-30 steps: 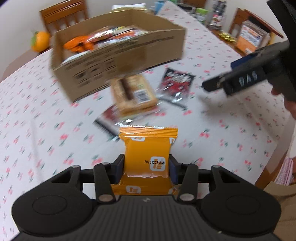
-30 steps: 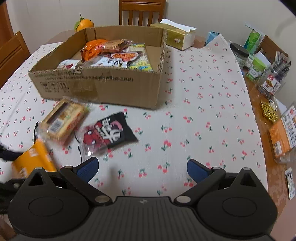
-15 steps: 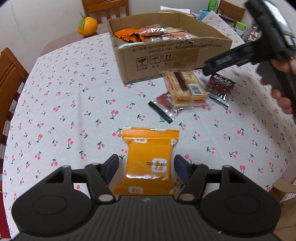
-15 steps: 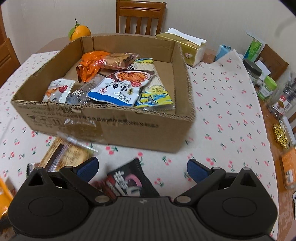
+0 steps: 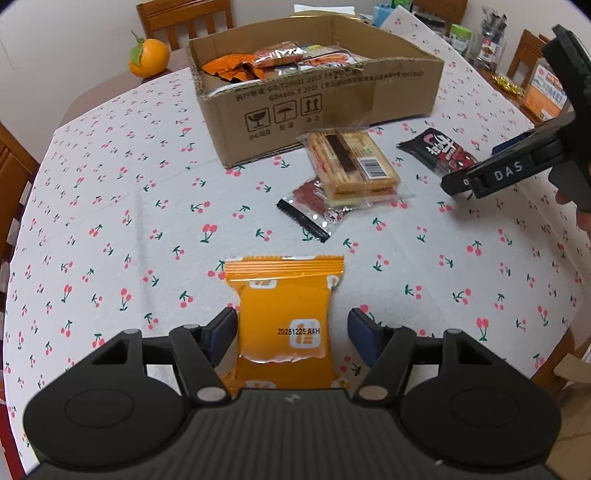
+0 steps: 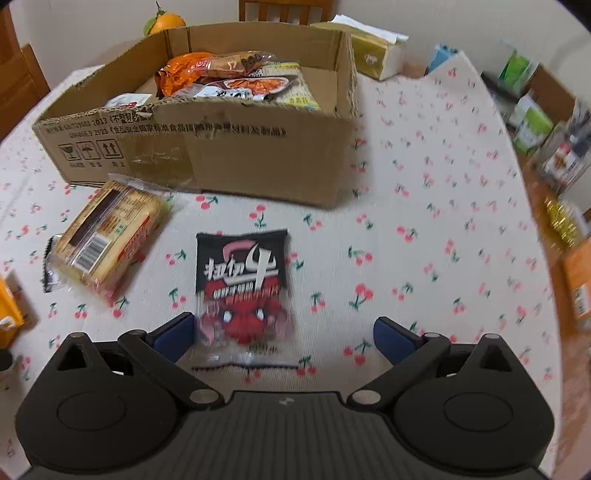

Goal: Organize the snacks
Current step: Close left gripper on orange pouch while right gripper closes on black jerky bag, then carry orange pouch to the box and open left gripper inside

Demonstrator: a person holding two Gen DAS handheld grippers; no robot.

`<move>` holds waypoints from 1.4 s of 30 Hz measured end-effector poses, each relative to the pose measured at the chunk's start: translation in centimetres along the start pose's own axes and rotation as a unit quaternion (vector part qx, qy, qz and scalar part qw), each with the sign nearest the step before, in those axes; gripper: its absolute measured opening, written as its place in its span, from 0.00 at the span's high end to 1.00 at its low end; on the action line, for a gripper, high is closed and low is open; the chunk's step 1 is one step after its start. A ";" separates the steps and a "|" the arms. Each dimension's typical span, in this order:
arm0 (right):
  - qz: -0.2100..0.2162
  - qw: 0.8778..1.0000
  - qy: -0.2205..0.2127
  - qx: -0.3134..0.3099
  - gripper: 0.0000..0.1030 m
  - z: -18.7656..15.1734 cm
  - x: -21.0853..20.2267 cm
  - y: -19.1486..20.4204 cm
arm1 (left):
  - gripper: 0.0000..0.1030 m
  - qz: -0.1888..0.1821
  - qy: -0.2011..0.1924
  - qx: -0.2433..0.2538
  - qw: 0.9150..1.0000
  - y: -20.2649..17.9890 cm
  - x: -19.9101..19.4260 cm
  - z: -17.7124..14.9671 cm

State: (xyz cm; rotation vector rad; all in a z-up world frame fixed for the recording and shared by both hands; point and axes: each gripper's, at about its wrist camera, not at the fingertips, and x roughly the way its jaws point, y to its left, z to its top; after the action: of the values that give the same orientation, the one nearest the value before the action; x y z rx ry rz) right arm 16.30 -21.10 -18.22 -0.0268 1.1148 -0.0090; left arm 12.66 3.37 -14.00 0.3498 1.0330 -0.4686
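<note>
On a cherry-print tablecloth [image 5: 122, 206], two hand-held grippers work through loose snacks beside a cardboard box [image 5: 317, 107] already part filled with packets. The left gripper [image 5: 291, 332] stands partly open over an orange packet [image 5: 284, 314] lying flat on the cloth; the packet sits between the jaws, and only the right pad plainly stands clear of it. The right gripper [image 6: 284, 334], jaws wide, hovers over a black-and-red packet [image 6: 242, 280], its left pad just beside the wrapper's edge, the right pad well apart.

The step in hand appears to be the right gripper's pickup of that black-and-red packet. Done well, it would centre the jaws across the wrapper's width, come down until the pads flank the filled middle rather than the thin sealed edge, then close gently so the slippery film bunches without sliding out.

A clear-wrapped pack of biscuits [image 5: 351, 166] lies between the two packets, close to the box's front wall and overlapping a small red packet [image 5: 314, 203]. Wooden chairs [image 5: 184, 22] ring the table; an orange [image 5: 147, 57] sits beyond the box, a tissue box [image 6: 373, 51] behind it, and jars and cartons [image 6: 535, 122] crowd the table's right side.
</note>
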 end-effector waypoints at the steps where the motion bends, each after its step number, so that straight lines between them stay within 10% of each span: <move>1: 0.009 1.000 -0.002 0.001 0.00 -0.1 0.1 -0.2 | 0.35 0.001 0.001 0.001 1.000 -0.1 0.1 0.0; 8: 0.028 0.999 -0.027 -0.033 0.02 0.2 0.3 1.5 | 0.35 0.005 0.003 -0.002 1.000 -0.1 0.4 0.0; 27: 0.040 0.997 -0.045 -0.052 0.46 1.4 -0.2 2.4 | 0.55 -0.012 0.001 -0.003 1.000 0.2 0.3 0.0; 42: 0.046 0.997 -0.029 -0.053 0.50 1.2 -0.9 2.5 | 0.56 -0.012 0.003 0.007 1.000 0.0 -0.7 1.3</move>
State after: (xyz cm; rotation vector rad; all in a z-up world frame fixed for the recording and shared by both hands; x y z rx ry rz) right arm 16.92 -18.61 -16.95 -0.0701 1.0569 0.1327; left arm 13.32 2.83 -12.81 0.3520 1.0406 -0.4981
